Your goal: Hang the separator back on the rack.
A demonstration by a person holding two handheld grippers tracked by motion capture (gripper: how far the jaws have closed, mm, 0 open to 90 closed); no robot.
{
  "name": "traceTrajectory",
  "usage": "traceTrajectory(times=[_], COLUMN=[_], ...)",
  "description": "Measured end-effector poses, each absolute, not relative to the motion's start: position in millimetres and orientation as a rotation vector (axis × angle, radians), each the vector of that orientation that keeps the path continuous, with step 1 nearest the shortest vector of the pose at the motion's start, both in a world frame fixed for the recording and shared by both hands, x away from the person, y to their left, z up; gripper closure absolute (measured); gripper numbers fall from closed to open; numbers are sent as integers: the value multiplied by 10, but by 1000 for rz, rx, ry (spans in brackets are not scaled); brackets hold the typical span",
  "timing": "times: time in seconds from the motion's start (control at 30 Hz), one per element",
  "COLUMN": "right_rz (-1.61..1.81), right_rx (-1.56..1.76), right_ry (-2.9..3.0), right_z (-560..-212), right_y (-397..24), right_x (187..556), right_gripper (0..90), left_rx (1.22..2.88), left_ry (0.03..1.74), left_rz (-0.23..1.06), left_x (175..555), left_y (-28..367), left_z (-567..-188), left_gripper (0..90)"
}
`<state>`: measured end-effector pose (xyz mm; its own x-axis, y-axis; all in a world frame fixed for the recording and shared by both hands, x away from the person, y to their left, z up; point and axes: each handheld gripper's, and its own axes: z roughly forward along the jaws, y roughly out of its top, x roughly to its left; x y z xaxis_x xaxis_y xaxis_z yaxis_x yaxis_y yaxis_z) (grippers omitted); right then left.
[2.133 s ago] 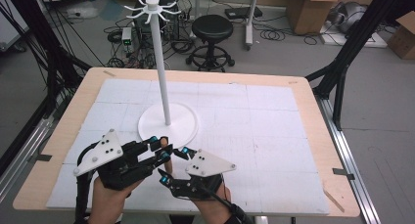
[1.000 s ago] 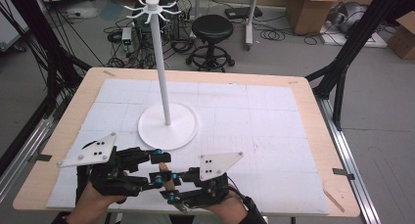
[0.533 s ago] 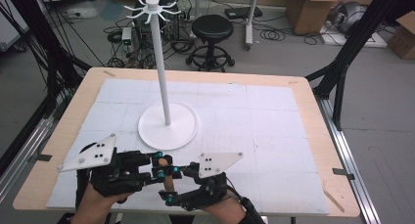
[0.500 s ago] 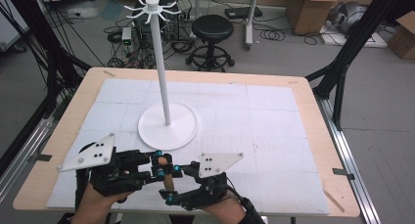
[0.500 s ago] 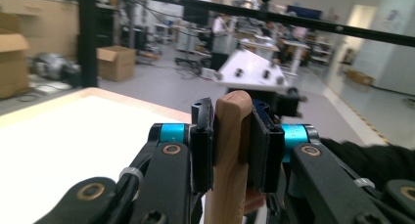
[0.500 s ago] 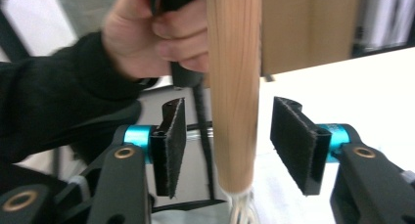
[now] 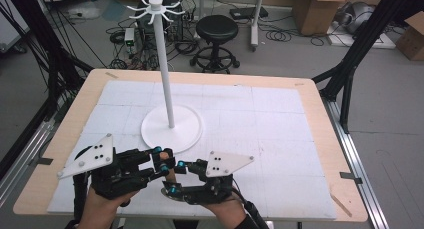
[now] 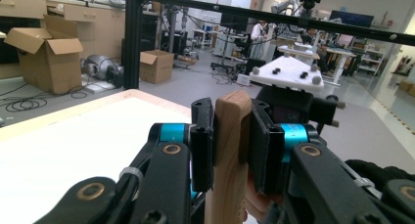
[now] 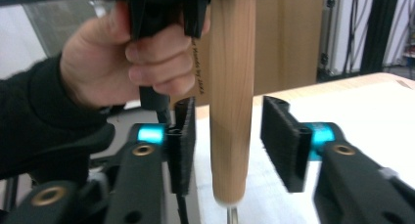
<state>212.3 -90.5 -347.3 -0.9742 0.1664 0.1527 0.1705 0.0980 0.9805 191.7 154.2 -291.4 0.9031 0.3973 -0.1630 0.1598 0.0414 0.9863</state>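
While the left gripper [image 8: 230, 150] clamps the upper end of the wooden handle [image 8: 230, 160], the right gripper [image 9: 230, 145] has just been closing around its lower end, though both pads seem just clear of the wood. Judged so, a handover is under way. Both hands sit near the table's [image 7: 280, 114] six o'clock edge, jaws facing, the stand [image 7: 171, 126] at twelve.
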Motion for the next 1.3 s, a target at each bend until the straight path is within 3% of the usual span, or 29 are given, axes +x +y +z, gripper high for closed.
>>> traceTrajectory(times=[0.07, 0.2, 0.27, 0.3, 0.5, 0.67, 0.93, 1.3], right_rz=[-2090, -2078, -2062, -2060, -2088, -2084, -2068, -2138], right_rx=[-331, -312, -299, -295, -293, -290, -280, -276], right_ry=[-2313, -2286, -2307, -2310, -2282, -2284, -2285, -2270], right_z=[-3463, -3448, -3421, -3404, -3227, -3084, -2722, -2147], right_y=[-909, -897, -882, -882, -876, -816, -638, -541], right_x=[2148, 2199, 2243, 2274, 2599, 2827, 3244, 3673], right_gripper=[709, 719, 719, 719, 719, 719, 718, 718], left_rx=[1524, 1482, 1450, 1432, 1430, 1460, 1469, 1520], left_ry=[456, 459, 482, 496, 612, 704, 780, 756], left_rz=[195, 202, 232, 239, 389, 413, 477, 484], left_x=[1919, 1926, 1919, 1919, 1918, 1939, 1983, 1986], left_y=[1552, 1632, 1737, 1819, 2391, 2734, 2999, 2952], left_z=[-2912, -2950, -2983, -3004, -3237, -3591, -3800, -3850], left_gripper=[734, 716, 549, 513, 314, 223, 199, 200])
